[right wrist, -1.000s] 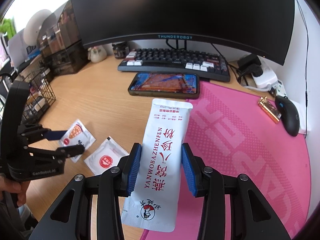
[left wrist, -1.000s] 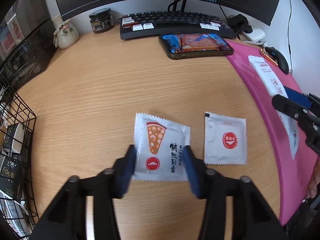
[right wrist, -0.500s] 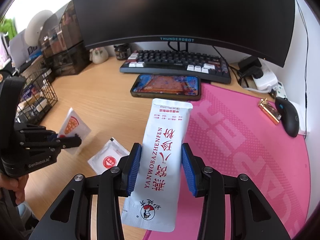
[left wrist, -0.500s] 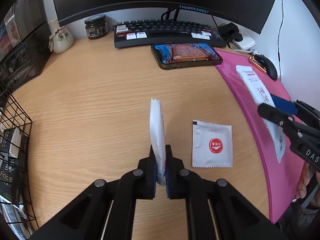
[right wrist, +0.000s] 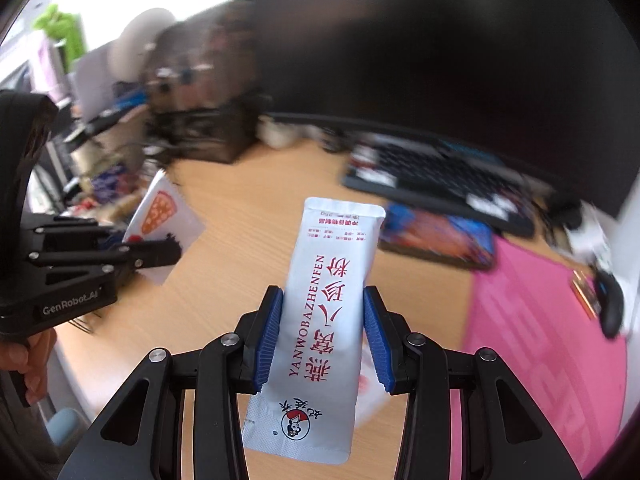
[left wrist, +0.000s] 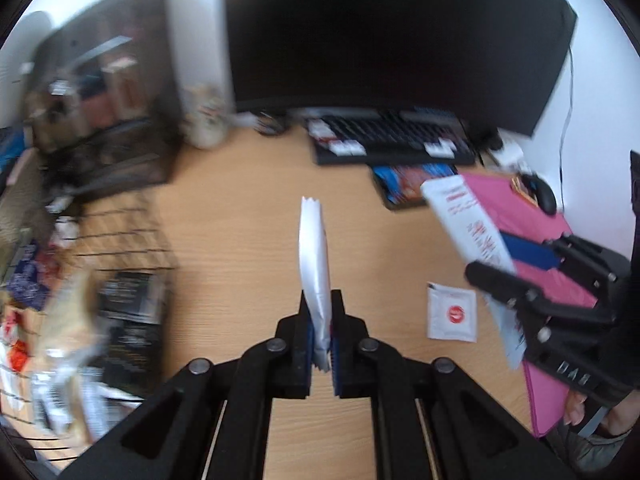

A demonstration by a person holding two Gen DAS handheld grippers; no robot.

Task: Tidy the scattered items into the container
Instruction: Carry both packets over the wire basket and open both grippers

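Blurred wire basket (left wrist: 120, 256); both grippers clamp sachets edge-on.

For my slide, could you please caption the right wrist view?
Right claw grips a long white sachet above the desk.

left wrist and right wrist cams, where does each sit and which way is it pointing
Left wrist: on the left tool, looking across the desk at the monitor; it grips a small sachet edge-on, and the right tool shows at right.
Right wrist: on the right tool, facing the same desk; it holds the long sachet, with the left tool at left.
Shared: both sachets, keyboard, pink mat.
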